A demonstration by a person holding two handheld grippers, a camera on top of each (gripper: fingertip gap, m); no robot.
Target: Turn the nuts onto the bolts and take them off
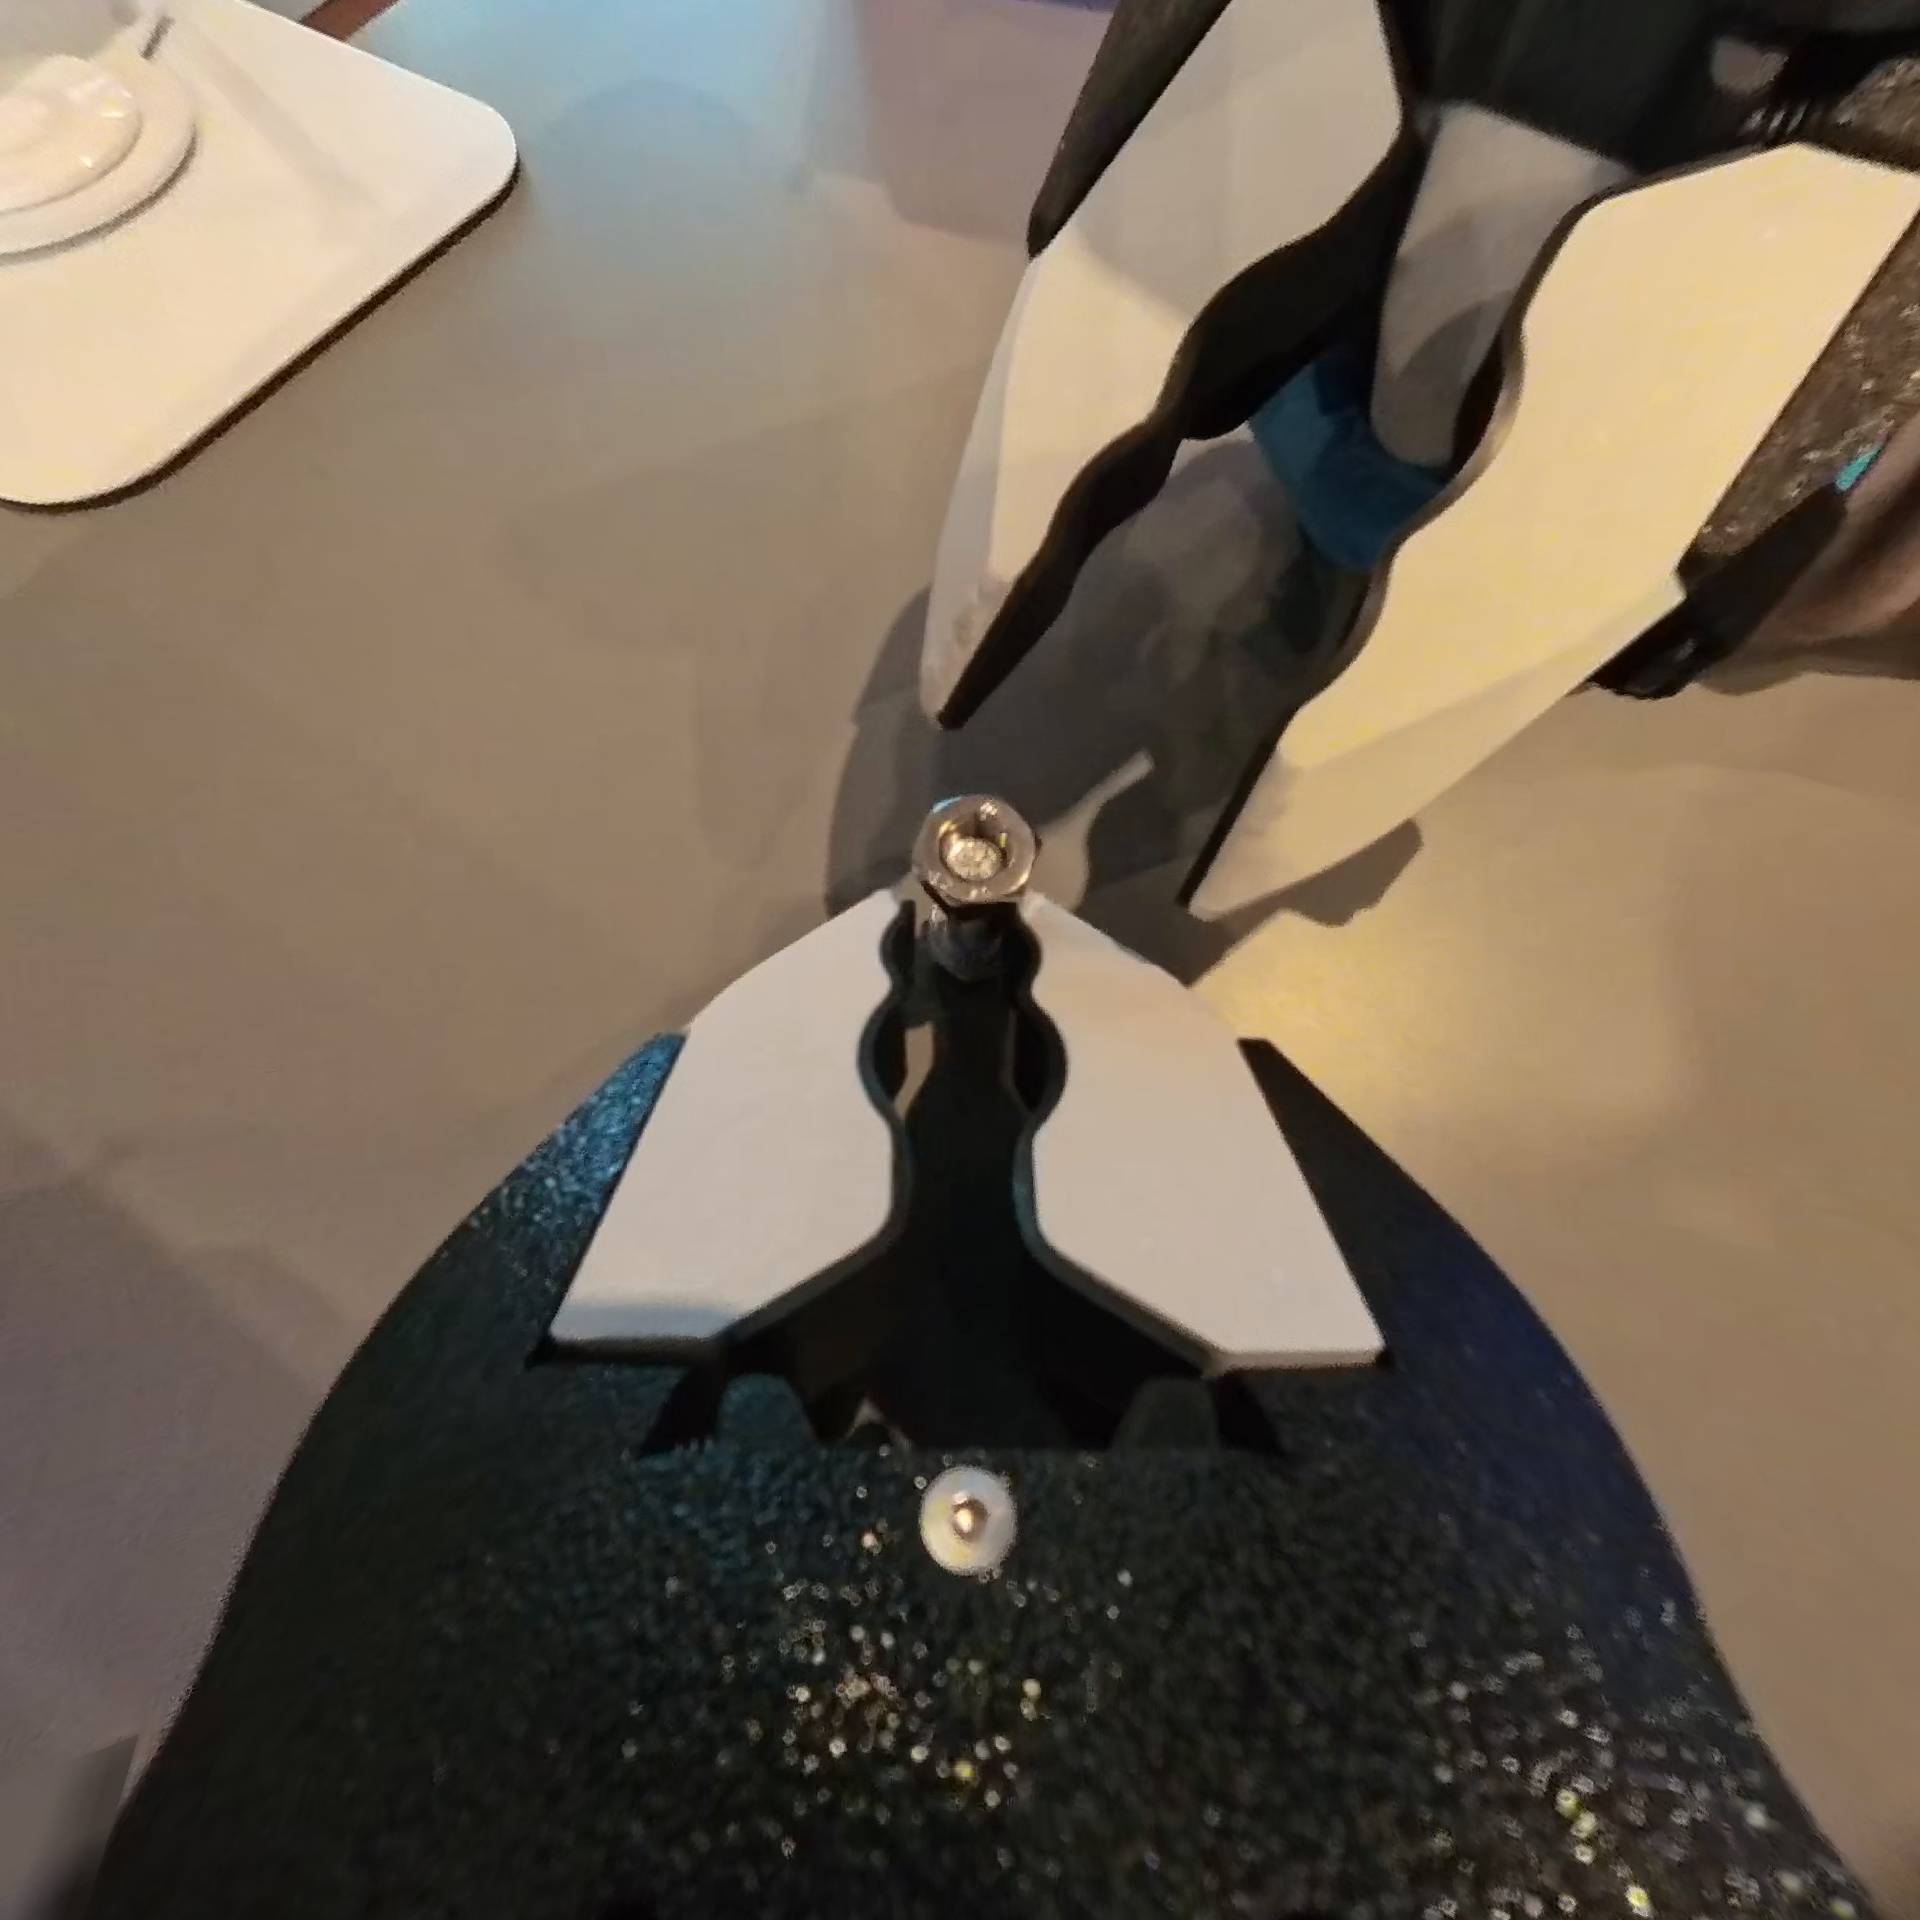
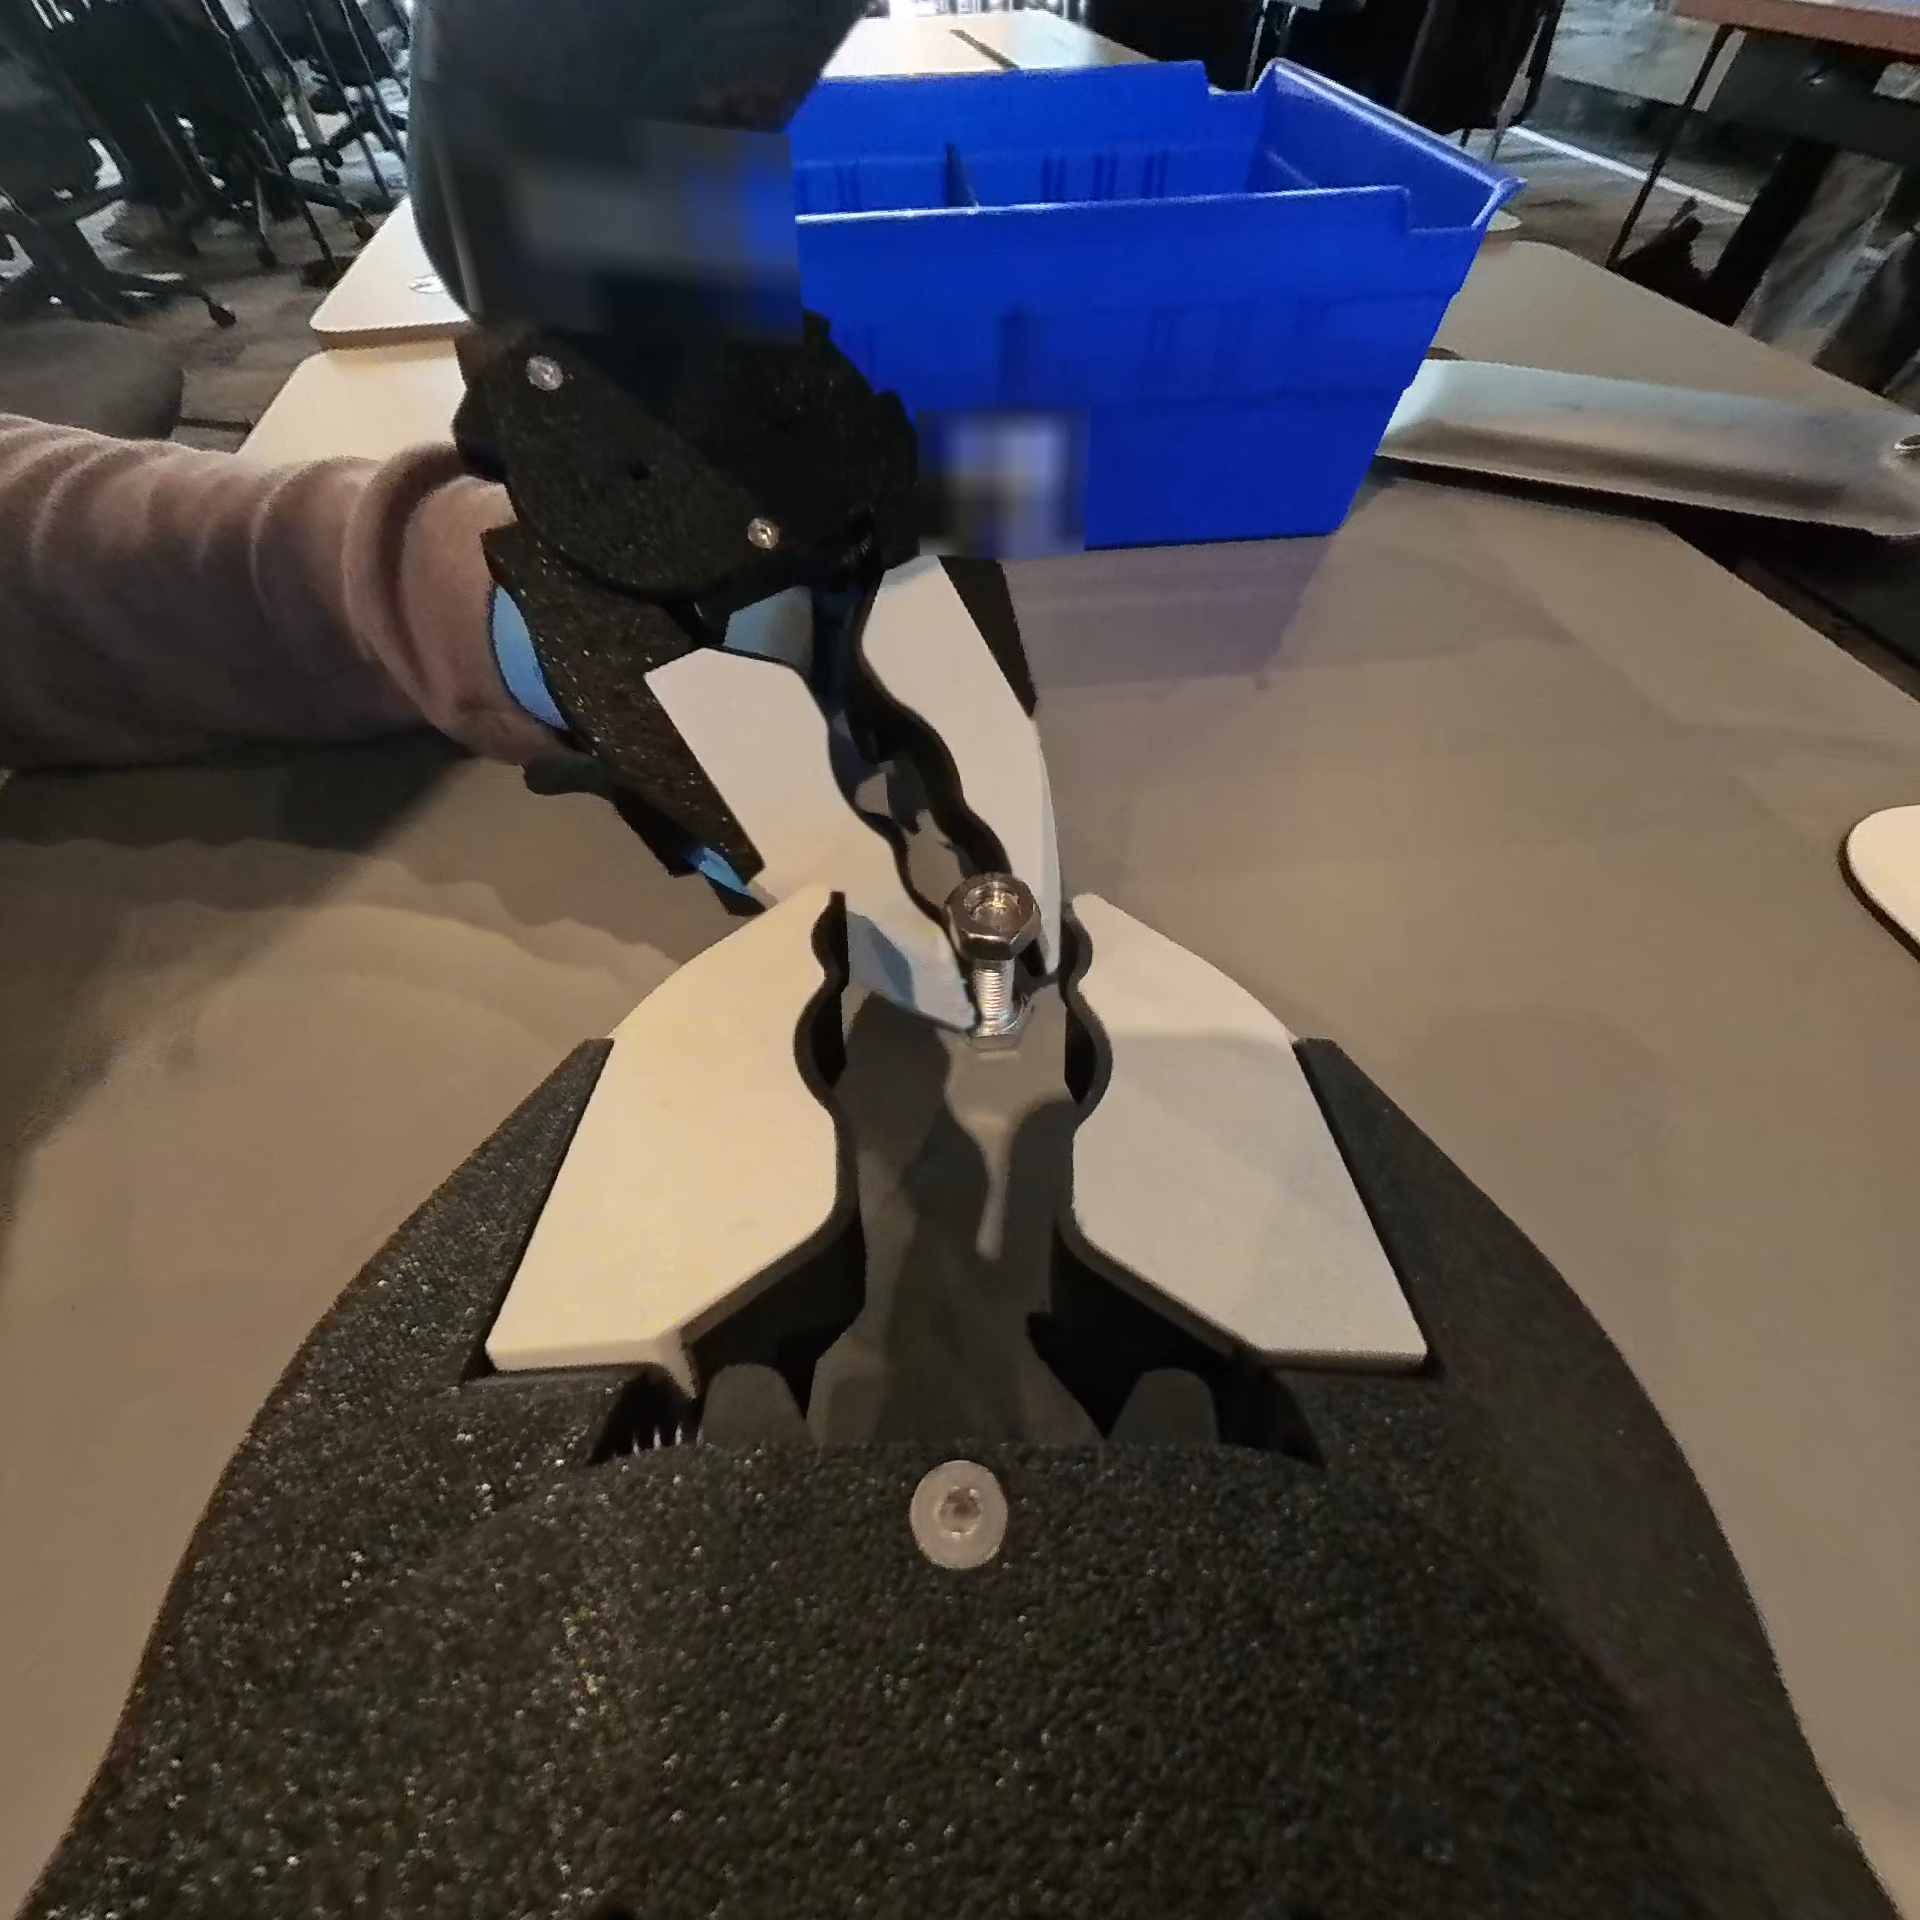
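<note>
A silver bolt point(image 2: 997, 997) stands upright on the grey table point(image 2: 1455, 831), a hex nut point(image 2: 992, 920) at its top — threads bare below. The left gripper point(image 1: 971, 914) pinches its shank; the right gripper point(image 2: 961, 935) gapes around it, gripping nothing. No writing is legible.

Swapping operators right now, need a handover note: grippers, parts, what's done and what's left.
Left gripper: shut on the silver threaded bolt, held upright with its head on the grey table.
Right gripper: open, empty, jaws either side of the bolt.
Silver hex nut: sits at the top end of the bolt.
Blue plastic bin behind.
Done: nut on the thread. Left: close the right gripper on the nut; likely keep turning, direction cannot be told.
</note>
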